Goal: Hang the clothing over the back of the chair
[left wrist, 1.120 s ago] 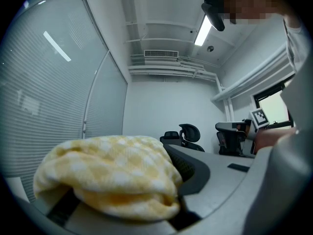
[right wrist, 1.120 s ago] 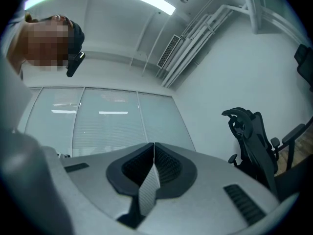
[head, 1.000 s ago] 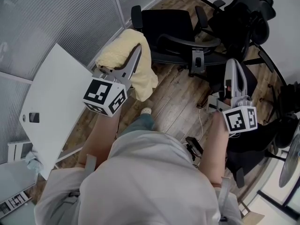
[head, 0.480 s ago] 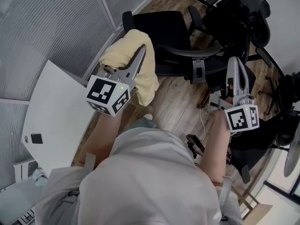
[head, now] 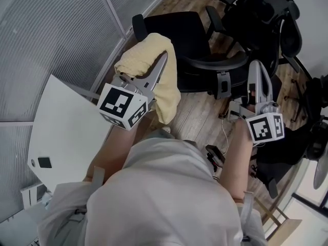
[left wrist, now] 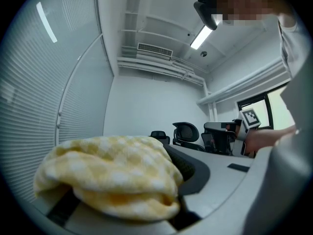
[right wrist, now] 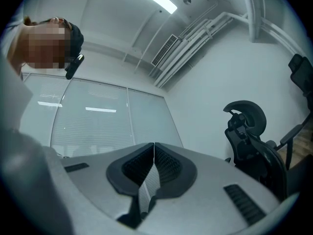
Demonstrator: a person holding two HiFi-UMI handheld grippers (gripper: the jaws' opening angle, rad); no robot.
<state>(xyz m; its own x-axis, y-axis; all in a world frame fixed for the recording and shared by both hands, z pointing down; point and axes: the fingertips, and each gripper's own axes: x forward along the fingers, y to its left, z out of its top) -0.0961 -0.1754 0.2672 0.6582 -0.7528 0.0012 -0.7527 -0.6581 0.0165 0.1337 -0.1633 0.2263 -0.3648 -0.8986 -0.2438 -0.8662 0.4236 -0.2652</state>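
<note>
A pale yellow checked garment [head: 154,68] hangs bunched over my left gripper [head: 162,60], which is shut on it and held out beside the seat of a black office chair [head: 177,29]. Part of the fabric droops below the jaws. In the left gripper view the garment [left wrist: 110,173] fills the space between the jaws and hides the pads. The chair's armrest [head: 220,63] curves between the two grippers, and its dark back [head: 259,12] rises at the upper right. My right gripper [head: 255,68] is shut with nothing in it; its closed jaws [right wrist: 154,151] point slightly upward at a headrest [right wrist: 247,116].
A white table [head: 61,132] with a small dark object [head: 44,162] stands at the left, against a glass wall with blinds [head: 51,29]. More black chairs [head: 289,142] crowd the right side. A cable [head: 225,132] lies on the wood floor [head: 197,114].
The left gripper has carried the yellow garment rightward, closer to the chair seat. The right gripper has drifted a little, staying shut. The white table has slid away to the lower left.
</note>
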